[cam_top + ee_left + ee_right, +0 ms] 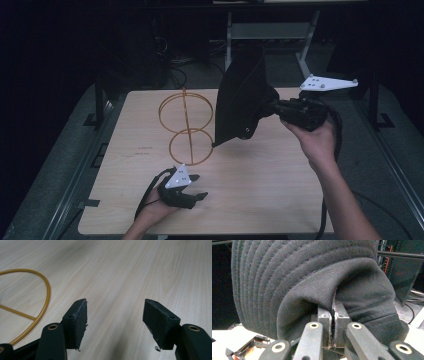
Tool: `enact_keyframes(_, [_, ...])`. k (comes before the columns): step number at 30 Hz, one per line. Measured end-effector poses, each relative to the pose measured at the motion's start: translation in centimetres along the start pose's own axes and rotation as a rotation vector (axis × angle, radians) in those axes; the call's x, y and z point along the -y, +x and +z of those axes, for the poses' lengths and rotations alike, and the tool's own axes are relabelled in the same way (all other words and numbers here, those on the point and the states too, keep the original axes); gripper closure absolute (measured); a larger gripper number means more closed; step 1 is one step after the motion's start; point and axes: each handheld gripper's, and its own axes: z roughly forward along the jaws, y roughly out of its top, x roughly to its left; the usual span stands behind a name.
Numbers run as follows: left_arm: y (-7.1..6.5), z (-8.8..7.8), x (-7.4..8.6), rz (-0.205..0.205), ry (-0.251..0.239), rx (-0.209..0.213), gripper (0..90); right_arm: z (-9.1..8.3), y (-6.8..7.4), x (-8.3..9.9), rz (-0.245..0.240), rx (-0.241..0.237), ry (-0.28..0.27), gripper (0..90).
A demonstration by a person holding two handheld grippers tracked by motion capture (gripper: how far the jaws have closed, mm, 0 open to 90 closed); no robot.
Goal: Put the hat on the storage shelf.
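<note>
A person's right gripper [276, 106] is pinching a black hat [243, 97] by its fabric, jaws clamped tight on the cloth, and is holding it in the air above the far right part of the wooden table [260, 195], brim hanging down. The left gripper [196, 186] is resting near the table's front edge, its 2 jaws standing apart with nothing between them, just beside a gold wire stand [186, 123] of 2 rings.

The hat [312, 277] is black twill, with rows of curved stitching across its brim. The wire stand [186, 127] is amber-gold, and the bench [260, 185] is pale wood with a fine streaked grain. Both tools have black jaws with brass-coloured rivets.
</note>
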Motion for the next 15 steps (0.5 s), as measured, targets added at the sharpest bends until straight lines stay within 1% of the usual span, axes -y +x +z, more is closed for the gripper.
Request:
enact_keyframes(2, [0.0, 0.0, 0.0, -0.001, -0.002, -0.001, 35.9, 0.5, 0.2, -0.4, -0.002, -0.002, 0.0, 86.4])
enact_keyframes(4, [-0.1, 0.0, 0.0, -0.009, -0.004, 0.006, 35.9, 0.9, 0.4, -0.8, -0.008, -0.005, 0.005, 86.4])
enact_keyframes(5, [-0.1, 0.0, 0.0, -0.009, -0.004, 0.006, 35.9, 0.9, 0.4, -0.8, -0.008, -0.005, 0.005, 86.4])
enact_keyframes(6, [-0.1, 0.1, 0.0, -0.012, -0.011, 0.005, 35.9, 1.3, 0.6, -1.1, -0.012, -0.013, 0.007, 86.4])
enact_keyframes(7, [-0.1, 0.1, 0.0, -0.012, -0.011, 0.005, 35.9, 1.3, 0.6, -1.1, -0.012, -0.013, 0.007, 86.4])
enact_keyframes(8, [-0.1, 0.1, 0.0, -0.014, -0.015, 0.004, 35.9, 1.8, 0.7, -1.4, -0.015, -0.019, 0.012, 86.4])
enact_keyframes(11, [0.0, 0.0, 0.0, -0.015, -0.016, 0.005, 35.9, 2.3, 0.9, -1.8, -0.017, -0.025, 0.013, 86.4])
enact_keyframes(12, [-0.1, 0.0, 0.0, -0.028, -0.019, 0.009, 35.8, 2.5, 1.0, -1.9, -0.016, -0.028, 0.014, 86.4])
enact_keyframes(15, [0.0, 0.0, 0.0, -0.024, -0.014, 0.01, 35.9, 3.0, 1.1, -2.4, -0.02, -0.029, 0.017, 86.4])
